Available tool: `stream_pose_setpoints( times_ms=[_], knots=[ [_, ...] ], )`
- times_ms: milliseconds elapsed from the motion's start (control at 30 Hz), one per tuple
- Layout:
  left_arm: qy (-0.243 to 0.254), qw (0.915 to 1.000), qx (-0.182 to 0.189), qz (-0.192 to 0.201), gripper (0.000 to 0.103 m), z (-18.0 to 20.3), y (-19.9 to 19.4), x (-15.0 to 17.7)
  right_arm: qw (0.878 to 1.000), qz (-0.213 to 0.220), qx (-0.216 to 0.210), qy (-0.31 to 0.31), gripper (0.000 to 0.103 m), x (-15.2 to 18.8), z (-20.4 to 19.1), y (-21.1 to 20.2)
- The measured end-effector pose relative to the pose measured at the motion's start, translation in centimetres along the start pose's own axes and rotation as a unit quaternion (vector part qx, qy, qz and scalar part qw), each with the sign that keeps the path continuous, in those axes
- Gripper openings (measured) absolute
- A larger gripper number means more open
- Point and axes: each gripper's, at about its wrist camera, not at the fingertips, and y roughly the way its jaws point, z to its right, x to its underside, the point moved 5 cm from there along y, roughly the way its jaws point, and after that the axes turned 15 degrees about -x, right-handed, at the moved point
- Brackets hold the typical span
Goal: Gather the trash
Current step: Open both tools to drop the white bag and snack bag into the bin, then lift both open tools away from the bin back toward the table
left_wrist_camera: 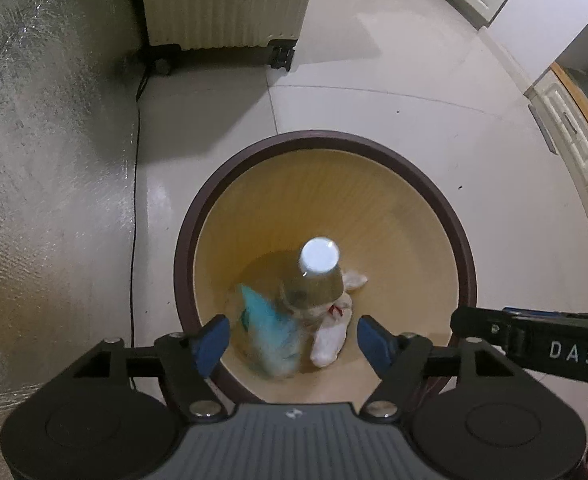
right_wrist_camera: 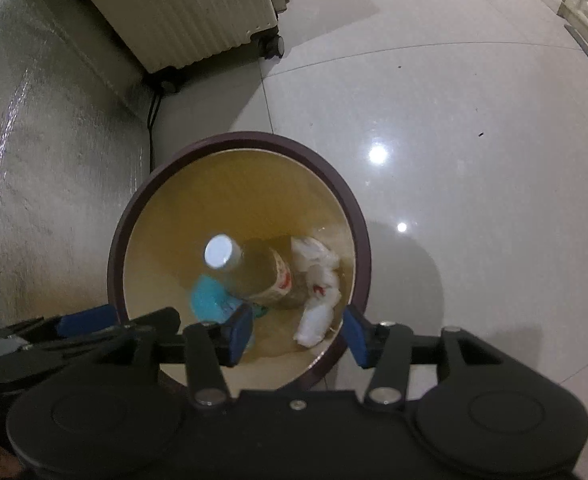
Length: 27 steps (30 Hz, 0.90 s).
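Trash, namely a bottle (left_wrist_camera: 314, 276), blue wrapper (left_wrist_camera: 269, 332) and white tissues (left_wrist_camera: 332, 340), lies inside the bin (left_wrist_camera: 464, 248). Left gripper (left_wrist_camera: 291, 340) and right gripper (right_wrist_camera: 298, 334) hover above it, jaws spread and empty; withdraw straight upward, clear of the rim.

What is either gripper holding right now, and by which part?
Nothing. The left gripper and right gripper are both open over the trash bin, pads touching nothing. The bottle, blue wrapper and white tissue are inside it.
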Motion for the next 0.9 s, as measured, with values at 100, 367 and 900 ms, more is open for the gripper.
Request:
stream_pose_setpoints(
  times_ms=[100,367,900],
  knots=[
    [0.006,1.0,-0.005,-0.006,0.075,0.0,-0.2,0.2,1.0,-0.005,0.001,-0.005,0.051,0.3,0.0,-0.3],
    [0.007,0.9998,-0.017,-0.011,0.081,-0.9,-1.6,0.6,1.0,-0.005,0.003,-0.025,0.058,0.6,-0.3,-1.1],
    [-0.005,0.9989,-0.046,-0.004,0.103,-3.0,-6.4,1.8,0.998,0.026,0.011,-0.048,0.099,1.4,-0.3,-4.7]
  ],
)
